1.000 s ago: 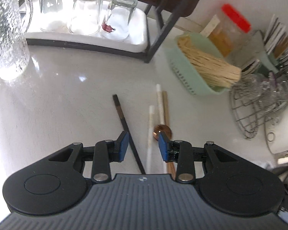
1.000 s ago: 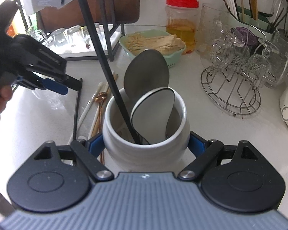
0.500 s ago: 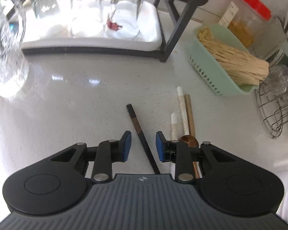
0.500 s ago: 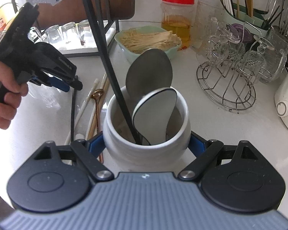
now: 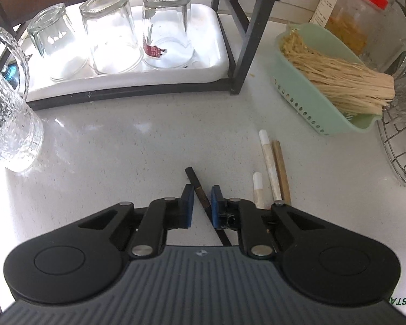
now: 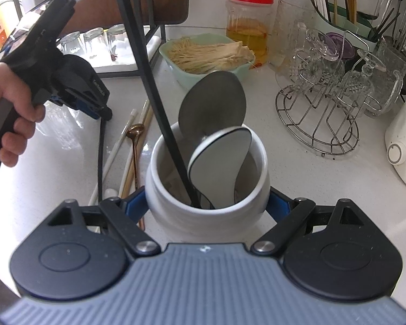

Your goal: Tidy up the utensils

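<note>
White speckled countertop (image 5: 127, 146) fills the scene, with upturned glasses on a tray well ahead of the left claw (image 5: 200, 203) and to its left. This claw's pads stand a little apart, straddling a dark chopstick (image 5: 196, 187) that lies flat between them; whether they already touch it I cannot tell. Just right of the claw lie two white chopsticks (image 5: 268, 159) and a wooden chopstick (image 5: 281, 168), with a copper spoon (image 6: 136, 131) among them in the right view. The dark chopstick looks light, stiff and slick, likely to pivot if pinched off-centre, so a hold near its thick upper end seems best. Further right, the right claw (image 6: 207, 203) is clamped around a white ceramic crock (image 6: 208, 214), which probably feels heavy and smooth, holding two ladle-like spoons (image 6: 216, 162) and another dark chopstick (image 6: 159, 113).
</note>
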A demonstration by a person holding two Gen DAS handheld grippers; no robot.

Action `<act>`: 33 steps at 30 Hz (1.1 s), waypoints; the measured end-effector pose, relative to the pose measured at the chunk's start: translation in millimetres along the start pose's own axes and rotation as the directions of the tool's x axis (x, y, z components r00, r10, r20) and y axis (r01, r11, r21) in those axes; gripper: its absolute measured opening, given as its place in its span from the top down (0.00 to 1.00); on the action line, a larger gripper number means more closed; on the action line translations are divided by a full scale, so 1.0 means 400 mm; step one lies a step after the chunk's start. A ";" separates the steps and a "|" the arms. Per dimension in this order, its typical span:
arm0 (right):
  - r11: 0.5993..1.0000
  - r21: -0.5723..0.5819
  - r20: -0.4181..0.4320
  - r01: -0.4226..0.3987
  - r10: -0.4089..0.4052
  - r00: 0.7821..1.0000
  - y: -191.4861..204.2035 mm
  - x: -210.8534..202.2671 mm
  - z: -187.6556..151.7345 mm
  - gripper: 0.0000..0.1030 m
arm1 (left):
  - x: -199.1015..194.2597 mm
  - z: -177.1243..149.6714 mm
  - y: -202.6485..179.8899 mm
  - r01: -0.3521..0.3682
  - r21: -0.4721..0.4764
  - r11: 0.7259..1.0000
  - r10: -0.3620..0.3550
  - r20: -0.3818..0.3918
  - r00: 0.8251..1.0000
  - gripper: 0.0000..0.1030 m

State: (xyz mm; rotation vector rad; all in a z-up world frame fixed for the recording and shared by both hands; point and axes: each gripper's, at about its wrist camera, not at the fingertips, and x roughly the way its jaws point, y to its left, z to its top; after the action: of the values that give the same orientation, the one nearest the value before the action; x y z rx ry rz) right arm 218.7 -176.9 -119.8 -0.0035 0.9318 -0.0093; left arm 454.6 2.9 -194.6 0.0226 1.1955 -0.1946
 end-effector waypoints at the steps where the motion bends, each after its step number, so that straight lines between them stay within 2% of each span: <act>1: 1.000 0.001 0.000 0.001 -0.001 1.000 0.000 0.000 0.000 0.11 | 0.000 0.000 -0.001 -0.001 0.005 1.000 0.001 0.000 1.000 0.85; 6: 1.000 0.000 0.002 0.006 -0.006 1.000 0.005 0.002 0.002 0.11 | 0.003 -0.003 -0.006 -0.004 0.021 1.000 0.003 0.008 1.000 0.86; 11: 1.000 0.005 -0.001 0.010 -0.010 1.000 0.005 0.002 0.002 0.12 | -0.006 -0.006 0.009 0.033 -0.007 0.999 -0.033 -0.005 0.999 0.90; 14: 1.000 0.002 -0.005 0.011 -0.011 1.000 0.005 0.003 0.005 0.11 | -0.025 -0.007 0.013 0.042 -0.009 0.999 -0.042 0.011 0.999 0.94; 22: 0.999 -0.032 0.007 -0.014 0.015 1.000 0.000 0.015 0.014 0.11 | -0.109 -0.023 0.006 0.085 -0.003 0.996 -0.085 0.082 0.993 0.94; 27: 0.996 -0.065 0.027 -0.056 0.058 0.998 -0.015 0.023 0.017 0.12 | -0.168 -0.044 -0.015 0.064 -0.016 0.998 -0.061 0.127 0.990 0.94; 33: 0.989 -0.077 0.028 -0.128 0.130 0.991 -0.041 0.030 0.019 0.11 | -0.248 -0.083 -0.024 0.037 -0.086 0.996 -0.022 0.171 0.985 0.94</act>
State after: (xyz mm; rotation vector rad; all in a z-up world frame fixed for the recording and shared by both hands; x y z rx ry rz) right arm 231.8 -193.4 -125.0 -0.0125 0.8975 0.1452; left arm 387.6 11.1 -113.9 -0.0883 1.0337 -0.1663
